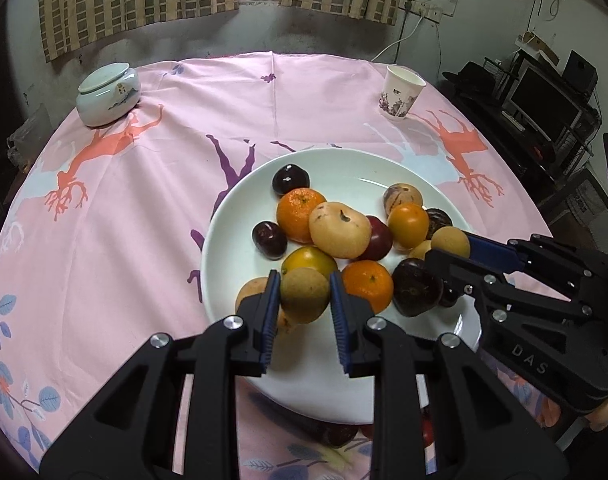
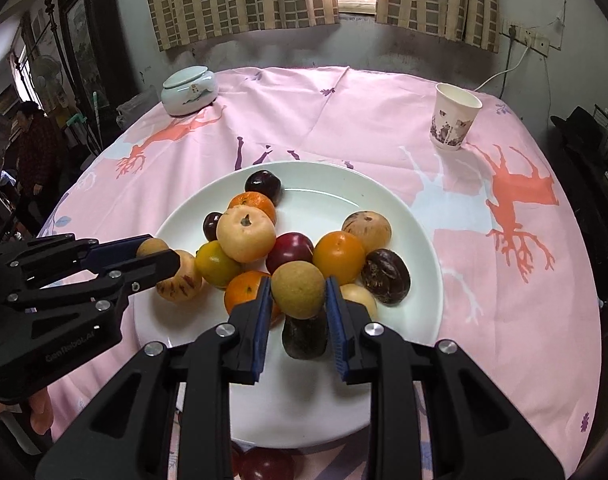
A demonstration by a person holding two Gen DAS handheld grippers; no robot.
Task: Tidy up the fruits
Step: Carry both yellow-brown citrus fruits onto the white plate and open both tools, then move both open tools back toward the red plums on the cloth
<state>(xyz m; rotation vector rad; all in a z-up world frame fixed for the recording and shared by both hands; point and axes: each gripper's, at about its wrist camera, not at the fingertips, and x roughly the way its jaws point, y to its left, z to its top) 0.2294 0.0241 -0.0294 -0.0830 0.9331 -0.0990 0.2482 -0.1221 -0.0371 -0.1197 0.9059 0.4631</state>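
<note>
A white plate (image 1: pixel 344 168) holds a heap of fruit: oranges (image 1: pixel 299 212), dark plums (image 1: pixel 291 179), yellow-orange fruits and a big tan pear (image 1: pixel 339 229). My left gripper (image 1: pixel 305 295) is shut on a small tan round fruit (image 1: pixel 305 295) above the plate's near left side. My right gripper (image 2: pixel 297 290) is shut on another small tan round fruit (image 2: pixel 297 290) above the plate's near middle. The right gripper also shows in the left wrist view (image 1: pixel 450 248), and the left gripper in the right wrist view (image 2: pixel 153 254).
The table has a pink patterned cloth (image 1: pixel 143 208). A lidded ceramic jar (image 1: pixel 107 94) stands far left, a paper cup (image 1: pixel 402 92) far right. More dark fruit (image 2: pixel 263 464) lies on the cloth at the plate's near edge.
</note>
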